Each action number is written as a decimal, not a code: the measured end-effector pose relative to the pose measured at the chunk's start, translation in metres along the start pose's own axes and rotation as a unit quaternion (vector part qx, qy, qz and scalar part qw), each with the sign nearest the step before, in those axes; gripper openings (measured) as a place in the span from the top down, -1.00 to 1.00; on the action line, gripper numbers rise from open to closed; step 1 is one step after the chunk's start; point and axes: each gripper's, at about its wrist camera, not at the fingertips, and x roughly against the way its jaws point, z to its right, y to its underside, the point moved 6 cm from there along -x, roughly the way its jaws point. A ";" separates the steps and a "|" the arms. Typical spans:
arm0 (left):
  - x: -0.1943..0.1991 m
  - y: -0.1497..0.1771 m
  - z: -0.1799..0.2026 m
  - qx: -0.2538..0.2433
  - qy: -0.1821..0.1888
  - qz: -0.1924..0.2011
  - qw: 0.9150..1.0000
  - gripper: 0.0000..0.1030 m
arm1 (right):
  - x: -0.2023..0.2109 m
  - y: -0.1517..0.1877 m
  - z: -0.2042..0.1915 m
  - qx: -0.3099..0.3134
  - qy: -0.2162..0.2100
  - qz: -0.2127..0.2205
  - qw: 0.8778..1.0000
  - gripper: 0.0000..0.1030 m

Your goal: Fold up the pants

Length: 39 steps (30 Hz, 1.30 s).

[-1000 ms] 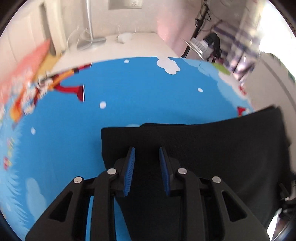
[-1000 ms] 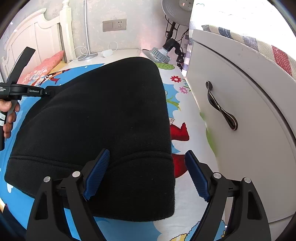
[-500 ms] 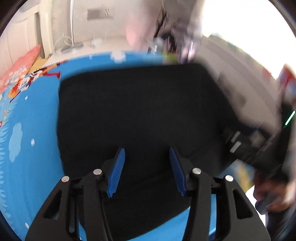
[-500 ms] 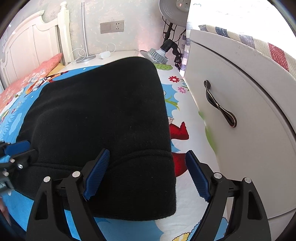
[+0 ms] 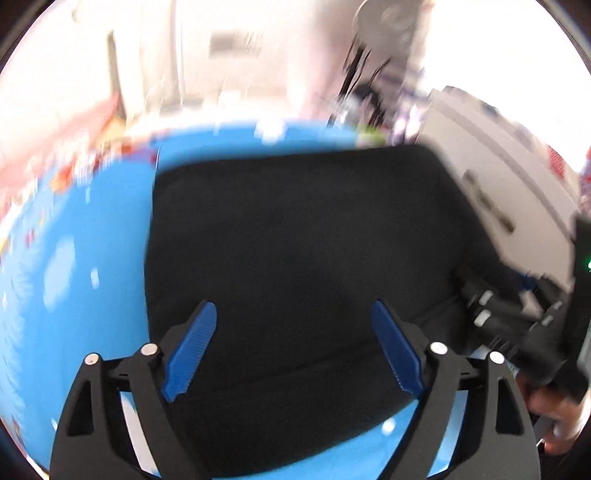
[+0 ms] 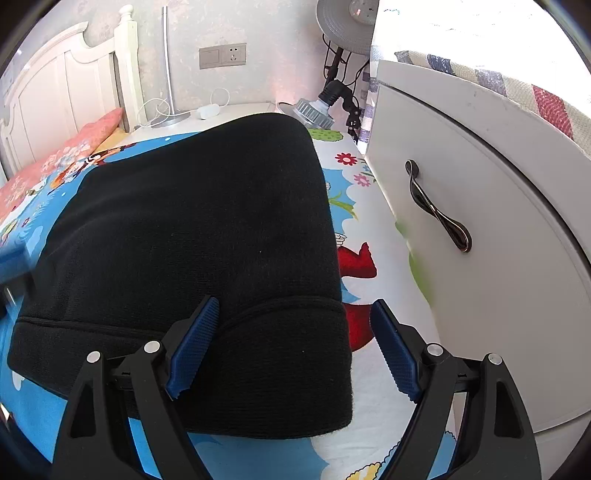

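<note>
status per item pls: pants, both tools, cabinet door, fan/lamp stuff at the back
black pants: folded into a compact stack, flat on the cartoon bedsheet, held by neither tool
left tool: open, over the pants' near edge, view motion-blurred
right tool: open, straddling the stack's near right corner
white cabinet door: closed
wall socket: nothing plugged in
fan: running or not, cannot tell

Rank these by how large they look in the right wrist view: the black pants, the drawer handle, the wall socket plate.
1. black pants, by far the largest.
2. and 3. drawer handle and wall socket plate look alike in size; the handle is much nearer the camera, so their order is unsure.
</note>
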 end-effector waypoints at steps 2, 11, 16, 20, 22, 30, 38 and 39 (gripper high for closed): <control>0.007 -0.025 0.012 -0.042 -0.025 0.043 0.998 -0.96 | 0.000 0.000 0.000 0.001 0.001 -0.001 1.000 -0.54; -0.078 -0.094 0.065 -0.082 0.045 -0.016 0.995 -0.95 | 0.000 0.000 -0.001 0.003 0.004 -0.002 1.000 -0.54; -0.123 -0.087 0.089 -0.103 0.030 -0.068 0.992 -0.79 | 0.000 0.000 -0.001 0.002 0.005 -0.001 1.000 -0.54; -0.122 -0.090 0.092 -0.109 0.023 -0.065 0.992 -0.64 | 0.000 0.001 0.000 -0.002 0.000 -0.002 1.000 -0.54; -0.108 -0.094 0.098 -0.122 0.030 -0.039 0.991 -0.27 | 0.000 0.001 0.000 -0.004 -0.001 -0.001 1.000 -0.54; -0.128 -0.083 0.123 -0.194 0.019 -0.068 0.978 -0.16 | -0.001 0.001 0.001 -0.009 0.000 0.001 1.000 -0.55; -0.087 -0.087 0.103 -0.132 0.034 -0.031 0.990 -0.14 | 0.000 0.004 0.002 -0.013 0.008 0.004 1.000 -0.61; -0.078 -0.084 0.100 -0.129 0.033 -0.024 0.991 -0.14 | -0.001 0.003 0.002 -0.013 0.008 0.004 1.000 -0.61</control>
